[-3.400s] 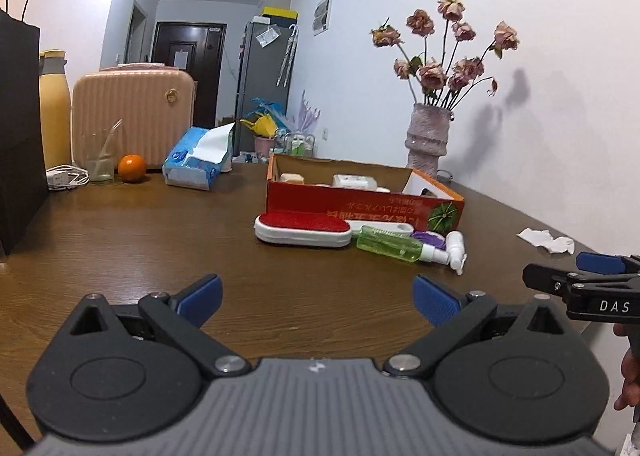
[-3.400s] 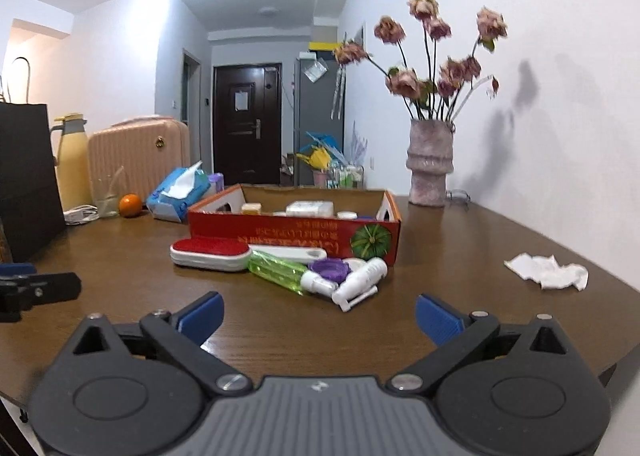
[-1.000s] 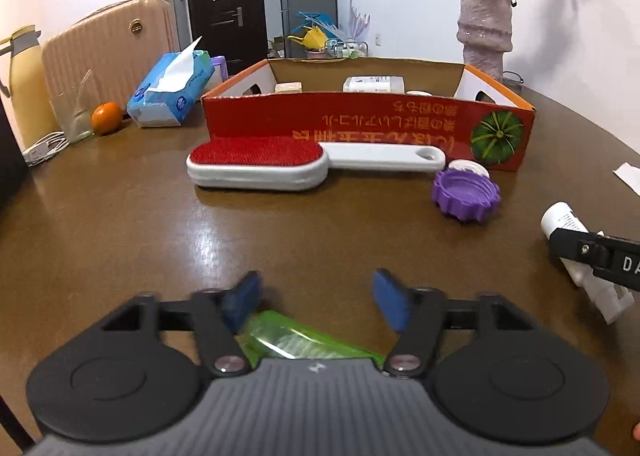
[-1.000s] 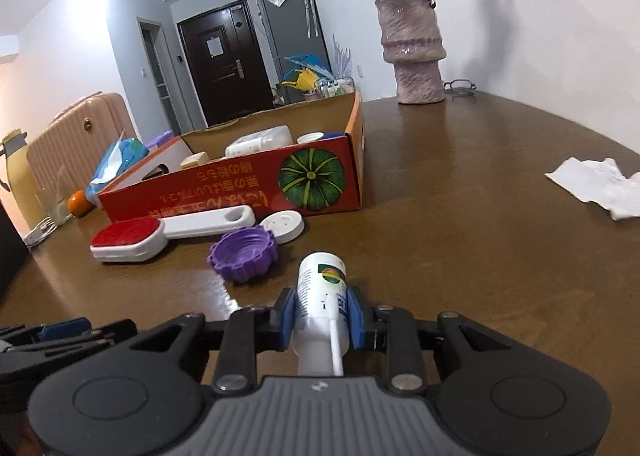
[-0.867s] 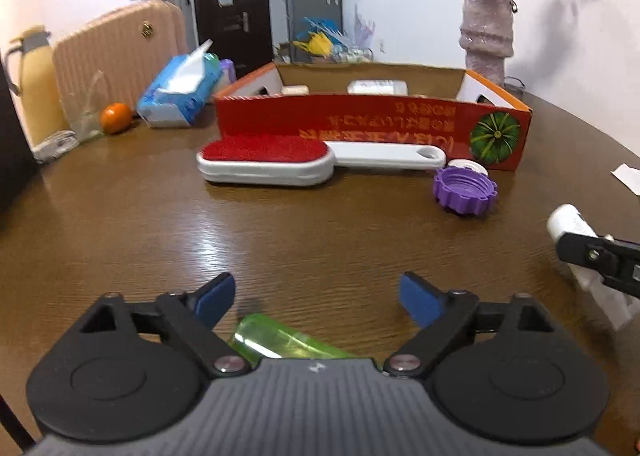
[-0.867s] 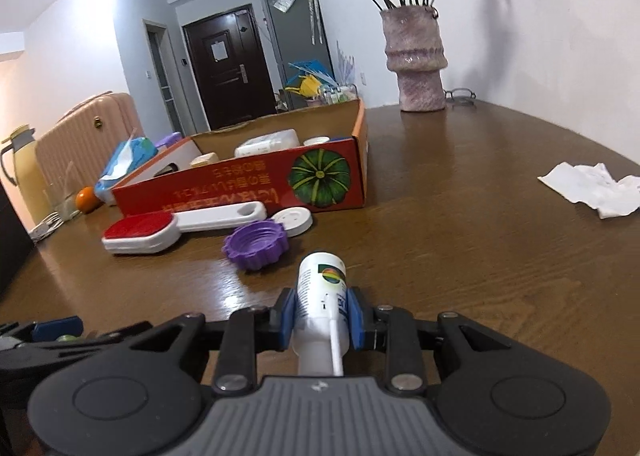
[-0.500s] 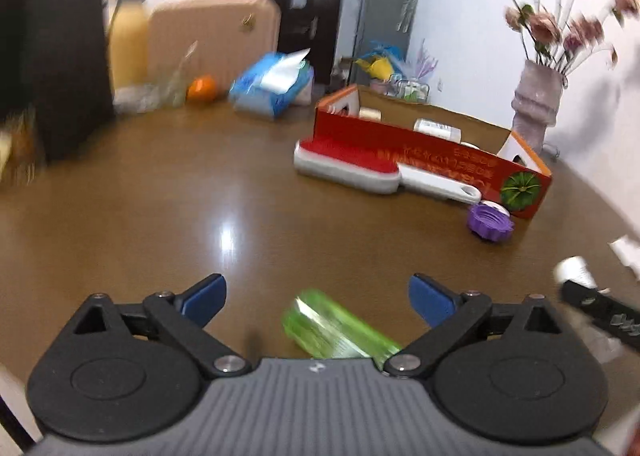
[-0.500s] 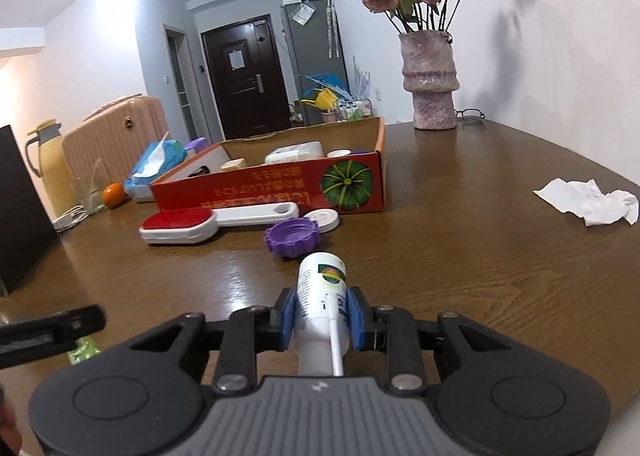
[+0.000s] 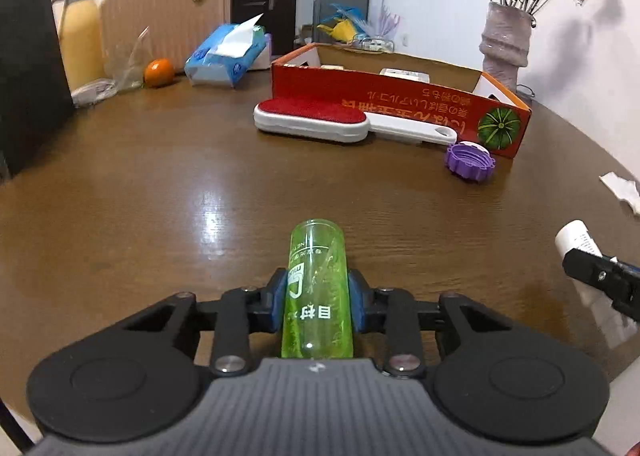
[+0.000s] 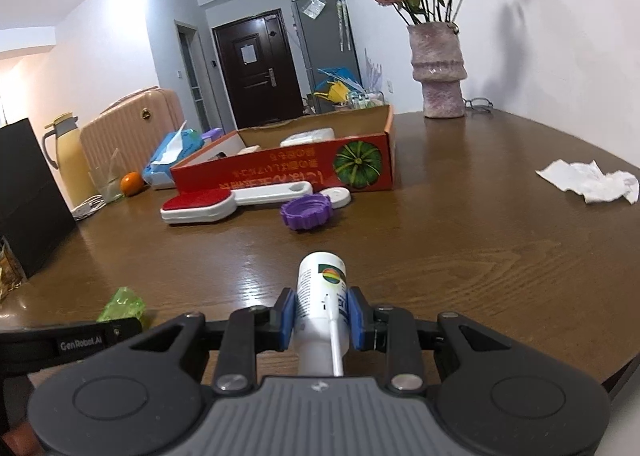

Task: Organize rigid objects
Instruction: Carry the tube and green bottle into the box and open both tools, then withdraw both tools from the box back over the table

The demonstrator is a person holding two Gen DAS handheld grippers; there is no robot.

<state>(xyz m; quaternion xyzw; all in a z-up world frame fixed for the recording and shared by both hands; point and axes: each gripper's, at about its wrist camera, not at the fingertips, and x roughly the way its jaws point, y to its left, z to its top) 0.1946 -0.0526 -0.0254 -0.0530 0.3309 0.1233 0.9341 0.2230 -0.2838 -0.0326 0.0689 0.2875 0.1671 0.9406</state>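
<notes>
**Left wrist view.** Clamped with the left tongs point(image 9: 318, 298) on a green bottle point(image 9: 318, 256), having just closed with it between the pads. Held lengthways, poking out ahead of the tongs, above the counter point(image 9: 160, 176). Gripped on smooth round plastic, so likely to twist or slide out if swung fast or tipped further down. Well ahead and to the right of the tongs, an open red box point(image 9: 400, 104), probably where the bottle belongs. Just in front of its near wall, a red-and-white brush point(image 9: 312, 122) and a purple cap point(image 9: 469, 166). Could clip that wall or shove the brush if brought in low. At the right edge, only the tip of the right tongs point(image 9: 600, 280) and the end of a white bottle point(image 9: 576, 240); no telling that grip from here.

**Right wrist view.** Settles what the other view leaves open: right tongs clamped on the white bottle, a pad on each side of its body, thin nozzle pointing back toward the camera. Same risk of slipping. Held side by side and near each other, so could knock together if both sent to the box at once. Clearer here too: a flat white lid point(image 10: 336, 197) just beside the purple cap, easy to scatter on approach. Low on the left, only a scrap of the green bottle beyond the left tongs' arm, nothing of that clamp itself.
</notes>
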